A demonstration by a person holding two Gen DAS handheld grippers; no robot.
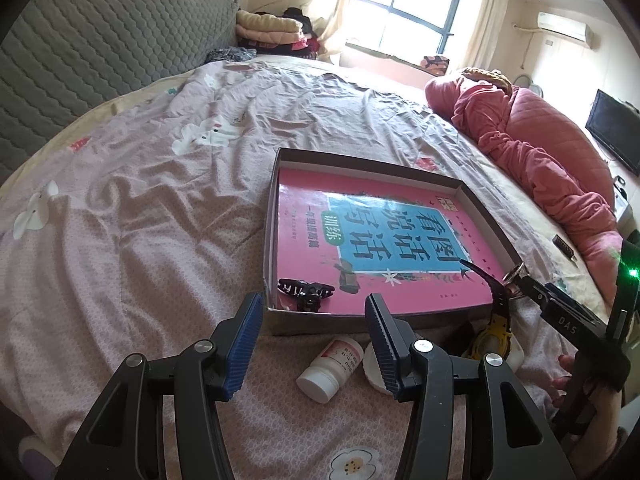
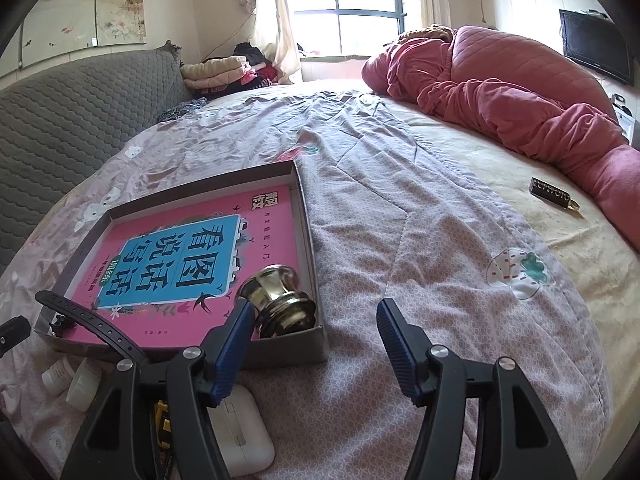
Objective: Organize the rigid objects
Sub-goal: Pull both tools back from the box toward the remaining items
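Note:
A shallow cardboard box (image 1: 276, 216) lies on the bed with a pink book (image 1: 320, 200) flat inside it. A black hair clip (image 1: 306, 290) rests in the box's near left corner. My left gripper (image 1: 314, 306) hovers open just in front of that corner, holding nothing. In the right wrist view a brass knob (image 2: 280, 300) stands in the near right corner of the box (image 2: 308, 216). My right gripper (image 2: 314, 312) is open, and its left finger (image 2: 236, 340) is close beside the knob without pinching it.
In front of the box lie a white bottle (image 1: 328, 368), a white lid (image 1: 370, 364), a yellow watch (image 1: 492, 338) with its black strap over the box edge, and a white earbud case (image 2: 240, 432). A black bar (image 2: 550, 194) lies by the pink quilt (image 2: 500, 96).

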